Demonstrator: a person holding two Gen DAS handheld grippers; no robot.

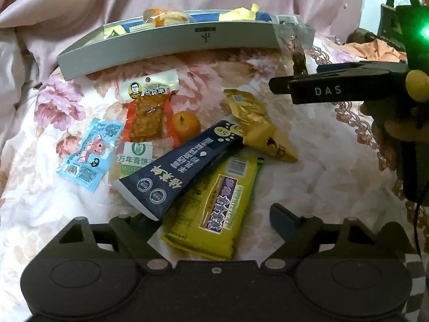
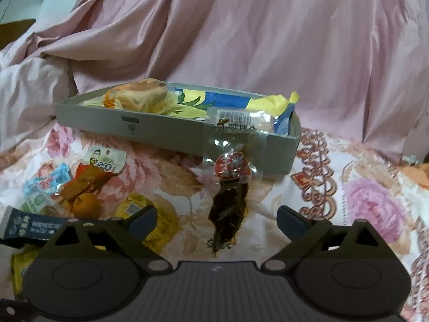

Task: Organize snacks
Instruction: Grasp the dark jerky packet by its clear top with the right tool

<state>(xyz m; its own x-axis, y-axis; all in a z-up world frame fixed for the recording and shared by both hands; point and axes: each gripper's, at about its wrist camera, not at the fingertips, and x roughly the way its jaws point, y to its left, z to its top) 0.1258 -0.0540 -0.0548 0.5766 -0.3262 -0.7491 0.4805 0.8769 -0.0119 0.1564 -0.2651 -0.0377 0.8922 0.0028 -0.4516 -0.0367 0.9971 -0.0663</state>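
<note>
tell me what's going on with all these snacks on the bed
A person with a gripper in each hand is sorting snacks into a grey tray. The right gripper is open over a clear meat packet draped across the tray's wall. The left gripper is open above a yellow packet. Most snacks lie loose on the floral cover.

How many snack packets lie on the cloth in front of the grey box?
6: cream-orange, light blue, green-white, navy, gold, yellow. A clear one hangs over the box wall. More may be hidden.
</note>
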